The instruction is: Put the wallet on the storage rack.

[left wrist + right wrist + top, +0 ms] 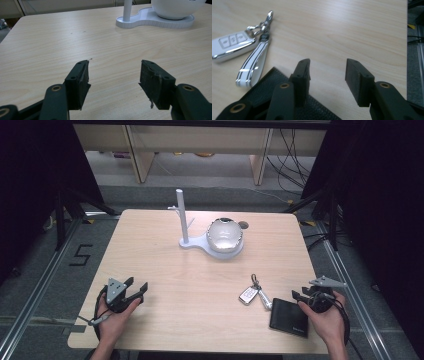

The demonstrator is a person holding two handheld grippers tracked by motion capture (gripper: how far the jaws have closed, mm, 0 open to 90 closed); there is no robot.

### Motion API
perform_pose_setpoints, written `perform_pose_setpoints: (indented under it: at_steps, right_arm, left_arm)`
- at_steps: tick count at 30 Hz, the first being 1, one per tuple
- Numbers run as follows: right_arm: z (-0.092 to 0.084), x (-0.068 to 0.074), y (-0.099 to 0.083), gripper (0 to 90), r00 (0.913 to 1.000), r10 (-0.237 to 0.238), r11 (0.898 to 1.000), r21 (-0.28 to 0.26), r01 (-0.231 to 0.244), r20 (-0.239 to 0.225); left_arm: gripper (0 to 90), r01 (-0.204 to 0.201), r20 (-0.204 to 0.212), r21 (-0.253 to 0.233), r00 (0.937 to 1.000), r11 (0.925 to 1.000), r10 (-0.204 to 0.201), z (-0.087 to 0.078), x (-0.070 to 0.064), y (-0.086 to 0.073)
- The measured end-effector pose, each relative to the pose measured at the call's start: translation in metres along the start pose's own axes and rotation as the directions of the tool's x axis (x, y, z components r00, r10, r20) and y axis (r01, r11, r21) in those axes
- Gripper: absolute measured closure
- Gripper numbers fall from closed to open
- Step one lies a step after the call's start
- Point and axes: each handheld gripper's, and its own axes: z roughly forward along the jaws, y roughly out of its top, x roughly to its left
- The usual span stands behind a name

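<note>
Approaching step — right gripper (327, 75) hovering part-open, empty, over flat black textured wallet (289, 317) at near right; next, closing on its edge.

Left tongs (138, 287) and right tongs (298, 298) both gape empty.

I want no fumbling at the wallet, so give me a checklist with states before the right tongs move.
1. Right tongs open, nothing between the jaws: ok.
2. Black wallet flat on the table, right beside the right tongs: ok.
3. Car key fob with its white strap lies apart from the wallet: ok.
4. Left tongs open and holding nothing: ok.
5. White stand with bowl is far off, out of the way: ok.
6. Jaws wide enough for the wallet: cannot tell.
</note>
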Motion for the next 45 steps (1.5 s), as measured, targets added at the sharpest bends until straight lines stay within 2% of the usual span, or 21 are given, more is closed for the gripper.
perform_pose_setpoints:
  at_steps: [1, 2, 4, 5, 7, 11, 12, 14, 15, 17, 18, 19, 20, 22, 24, 26, 28, 31, 40, 44, 45]
  right_arm:
    - [-0.003, 0.003, 0.003, 56.7, 0.9997, -0.024, 0.999, 0.028, 0.024, -0.005]
    - [-0.004, 0.002, 0.004, 56.9, 0.9943, -0.106, 0.994, 0.026, 0.106, -0.003]
    - [-0.007, 0.007, 0.007, 57.0, 0.9953, -0.094, 0.993, 0.064, 0.095, -0.024]
    - [-0.013, 0.013, 0.011, 56.9, 0.9885, -0.147, 0.981, 0.119, 0.151, -0.035]
    - [-0.015, 0.015, 0.013, 56.8, 0.9847, -0.169, 0.975, 0.138, 0.173, -0.043]
    - [-0.019, 0.027, 0.019, 54.6, 0.9513, -0.288, 0.921, 0.240, 0.307, -0.109]
    - [-0.020, 0.032, 0.020, 54.2, 0.9513, -0.282, 0.912, 0.274, 0.306, -0.124]
    - [-0.020, 0.035, 0.020, 53.9, 0.9472, -0.289, 0.905, 0.282, 0.318, -0.139]
    - [-0.021, 0.042, 0.020, 52.8, 0.9363, -0.312, 0.887, 0.302, 0.348, -0.162]
    - [-0.020, 0.047, 0.019, 51.8, 0.9277, -0.329, 0.873, 0.319, 0.370, -0.177]
    - [-0.020, 0.052, 0.018, 51.1, 0.9327, -0.313, 0.869, 0.343, 0.357, -0.179]
    - [-0.020, 0.054, 0.018, 50.5, 0.9216, -0.336, 0.853, 0.352, 0.385, -0.194]
    - [-0.020, 0.054, 0.018, 50.5, 0.9216, -0.336, 0.853, 0.352, 0.385, -0.194]
    - [-0.017, 0.066, 0.014, 48.3, 0.9108, -0.348, 0.829, 0.380, 0.410, -0.222]
    - [-0.017, 0.068, 0.013, 47.5, 0.9068, -0.351, 0.823, 0.386, 0.418, -0.234]
    - [-0.012, 0.078, 0.010, 44.0, 0.8941, -0.369, 0.801, 0.402, 0.445, -0.253]
    - [-0.011, 0.081, 0.008, 42.6, 0.8957, -0.364, 0.798, 0.411, 0.441, -0.256]
    - [-0.006, 0.089, 0.007, 38.8, 0.8834, -0.387, 0.773, 0.430, 0.467, -0.264]
    - [0.005, 0.100, 0.007, 35.2, 0.8698, -0.435, 0.736, 0.464, 0.492, -0.232]
    - [0.008, 0.103, 0.006, 35.6, 0.8706, -0.438, 0.732, 0.474, 0.490, -0.223]
    - [0.009, 0.103, 0.007, 36.2, 0.8631, -0.451, 0.725, 0.471, 0.503, -0.228]
  left_arm:
    - [39.7, -0.004, -0.003, 0.008, 1.0000, 1.0000, 0.004, 0.000, 0.000, 0.000]
    - [39.7, -0.003, -0.001, 0.001, 1.0000, 1.0000, 0.003, 0.000, 0.000, 0.000]
    - [39.7, -0.002, -0.003, 0.005, 1.0000, 1.0000, 0.002, 0.000, -0.001, 0.000]
    - [39.8, -0.010, -0.001, 0.017, 0.9999, 0.9998, 0.010, 0.001, -0.001, 0.001]
    - [39.8, -0.010, 0.002, 0.017, 1.0000, 0.9998, 0.009, 0.002, -0.001, 0.001]
    - [39.9, -0.017, 0.000, 0.020, 0.9999, 0.9996, 0.017, 0.002, -0.002, 0.001]
    - [39.8, -0.018, 0.002, 0.021, 0.9998, 0.9996, 0.018, 0.002, -0.002, 0.001]
    - [39.8, -0.020, 0.006, 0.022, 0.9998, 0.9996, 0.020, 0.002, -0.002, 0.001]
    - [39.8, -0.023, 0.011, 0.024, 0.9997, 0.9995, 0.023, 0.002, -0.003, 0.001]
    - [39.7, -0.025, 0.014, 0.021, 0.9996, 0.9995, 0.025, 0.002, -0.003, 0.001]
    - [39.7, -0.024, 0.020, 0.015, 0.9995, 0.9996, 0.024, 0.002, -0.003, 0.001]
    - [39.7, -0.025, 0.022, 0.014, 0.9994, 0.9996, 0.025, 0.002, -0.003, 0.001]
    - [39.7, -0.025, 0.022, 0.014, 0.9994, 0.9996, 0.025, 0.002, -0.003, 0.001]
    - [39.8, -0.032, 0.021, 0.022, 0.9993, 0.9992, 0.032, 0.001, -0.004, 0.001]
    - [39.8, -0.035, 0.022, 0.023, 0.9992, 0.9991, 0.034, 0.001, -0.004, 0.001]
    - [39.9, -0.034, 0.027, 0.025, 0.9991, 0.9991, 0.033, 0.002, -0.004, 0.001]
    - [39.9, -0.034, 0.026, 0.026, 0.9991, 0.9991, 0.033, 0.002, -0.005, 0.001]
    - [39.9, -0.033, 0.028, 0.025, 0.9991, 0.9992, 0.032, 0.003, -0.005, 0.001]
    - [39.7, -0.024, 0.027, 0.015, 0.9993, 0.9996, 0.023, 0.002, -0.005, 0.001]
    - [39.7, -0.027, 0.026, 0.025, 0.9993, 0.9993, 0.027, 0.002, -0.005, 0.001]
    - [39.7, -0.027, 0.026, 0.024, 0.9993, 0.9993, 0.026, 0.002, -0.005, 0.001]
